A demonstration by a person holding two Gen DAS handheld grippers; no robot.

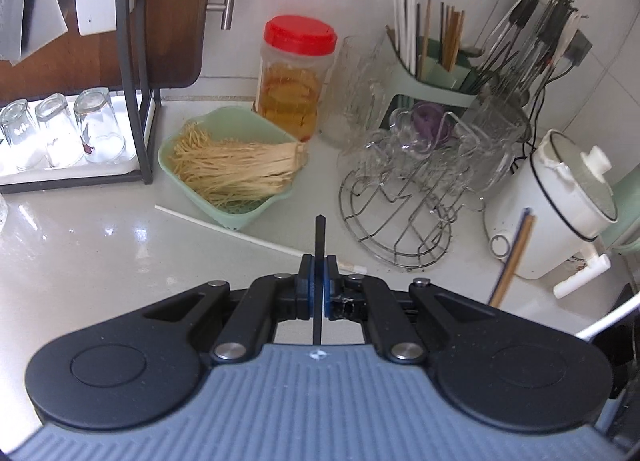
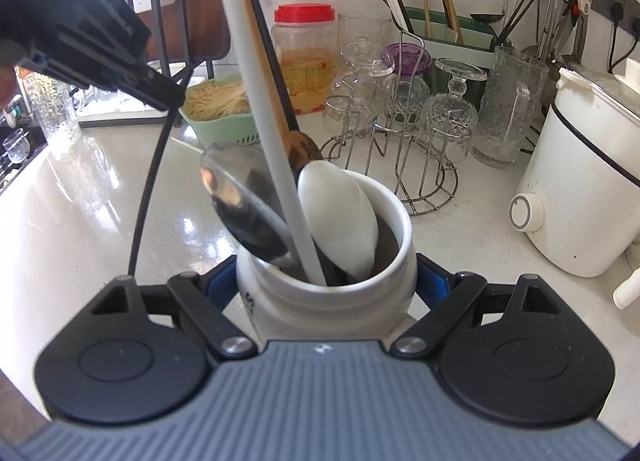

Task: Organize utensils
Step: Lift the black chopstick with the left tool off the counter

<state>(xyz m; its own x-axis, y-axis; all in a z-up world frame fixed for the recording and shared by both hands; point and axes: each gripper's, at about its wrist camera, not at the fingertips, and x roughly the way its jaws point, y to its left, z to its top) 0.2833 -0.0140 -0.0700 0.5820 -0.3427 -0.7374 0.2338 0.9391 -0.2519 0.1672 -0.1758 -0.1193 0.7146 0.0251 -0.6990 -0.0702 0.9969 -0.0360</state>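
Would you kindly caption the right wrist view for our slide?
Right gripper clamps a white jar of spoons and chopsticks while the left gripper holds a black chopstick.

I see a jar with a red lid [image 1: 298, 77] standing by the wall. Just in front of it, to its left, is a green basket of dried noodles [image 1: 230, 169]; to its right stands a wire rack with glass cups [image 1: 412, 197], and further right a white cooker [image 1: 560, 209].
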